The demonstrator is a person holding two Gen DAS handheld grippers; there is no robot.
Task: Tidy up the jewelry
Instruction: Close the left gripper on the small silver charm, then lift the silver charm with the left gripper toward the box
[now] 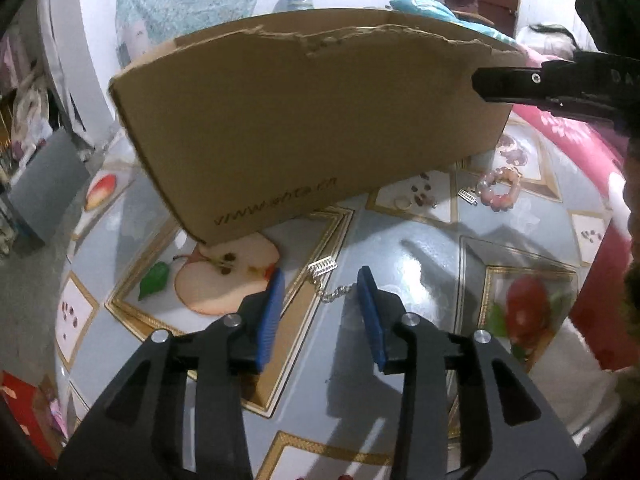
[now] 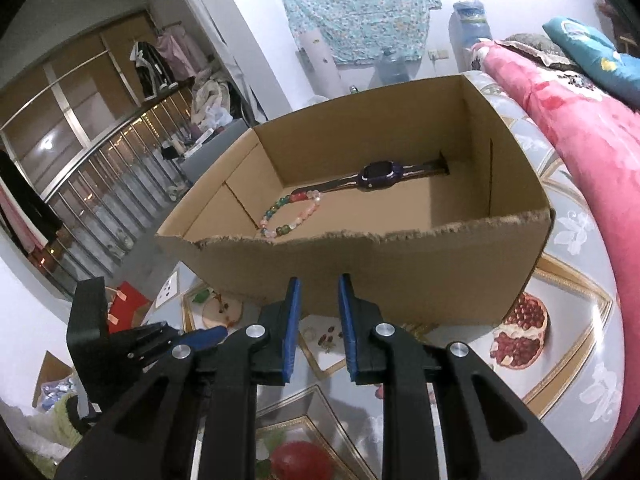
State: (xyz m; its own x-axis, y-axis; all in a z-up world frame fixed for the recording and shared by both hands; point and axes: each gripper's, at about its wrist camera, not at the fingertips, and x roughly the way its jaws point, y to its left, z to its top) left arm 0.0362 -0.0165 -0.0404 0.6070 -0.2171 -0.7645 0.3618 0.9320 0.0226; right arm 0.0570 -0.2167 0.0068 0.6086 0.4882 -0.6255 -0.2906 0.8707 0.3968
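An open cardboard box (image 1: 312, 120) stands on the table; in the right wrist view (image 2: 400, 276) it holds a dark purple watch (image 2: 380, 174) and a multicoloured bead bracelet (image 2: 290, 216). My left gripper (image 1: 322, 284) is open and low over the table, its blue pads on either side of a silver chain bracelet (image 1: 326, 280). A pink bead bracelet (image 1: 500, 190) and a small silver piece (image 1: 467, 196) lie to the right, near the box. My right gripper (image 2: 318, 292) is open and empty, held above the table in front of the box; it shows at the left wrist view's right edge (image 1: 520, 84).
The table carries a glossy fruit-print cloth (image 1: 420, 248). A red flowered quilt (image 2: 580, 128) lies along the right side. The left gripper's body shows at the lower left of the right wrist view (image 2: 132, 344). Shelves and hanging clothes (image 2: 168, 60) are beyond the table's left.
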